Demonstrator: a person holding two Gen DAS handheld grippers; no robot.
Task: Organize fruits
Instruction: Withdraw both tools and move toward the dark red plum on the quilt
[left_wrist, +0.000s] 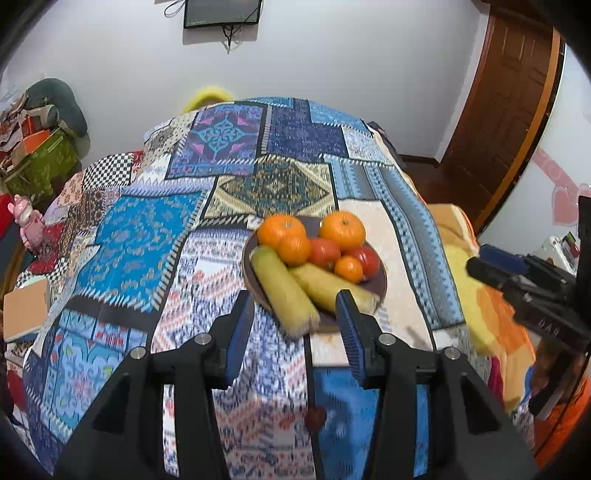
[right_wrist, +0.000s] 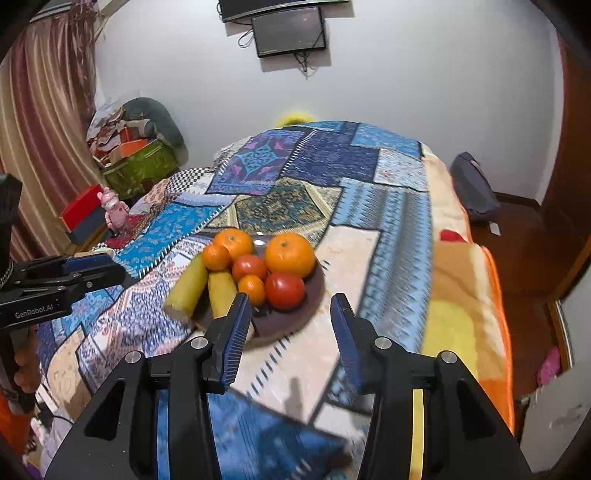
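A dark brown plate (left_wrist: 381, 277) (right_wrist: 314, 291) rests on the patchwork bed cover. Piled on it are two large oranges (left_wrist: 342, 229) (right_wrist: 290, 254), smaller oranges (left_wrist: 294, 249) (right_wrist: 215, 257), two red tomatoes (left_wrist: 324, 252) (right_wrist: 285, 290) and two long yellow-green fruits (left_wrist: 284, 291) (right_wrist: 188, 291). My left gripper (left_wrist: 295, 317) (right_wrist: 114, 267) hangs open just short of the plate's near edge, nothing between its blue pads. My right gripper (right_wrist: 291, 317) (left_wrist: 476, 262) is also open and empty, on the near right of the plate.
The patchwork cover (left_wrist: 147, 236) spans the bed; an orange-yellow blanket (right_wrist: 461, 295) hangs off its right side. A small dark red object (left_wrist: 314, 419) lies on the cover near me. Boxes (right_wrist: 140, 162) and a pink toy (right_wrist: 114, 212) stand at the left, a wooden door (left_wrist: 506, 92) at the right.
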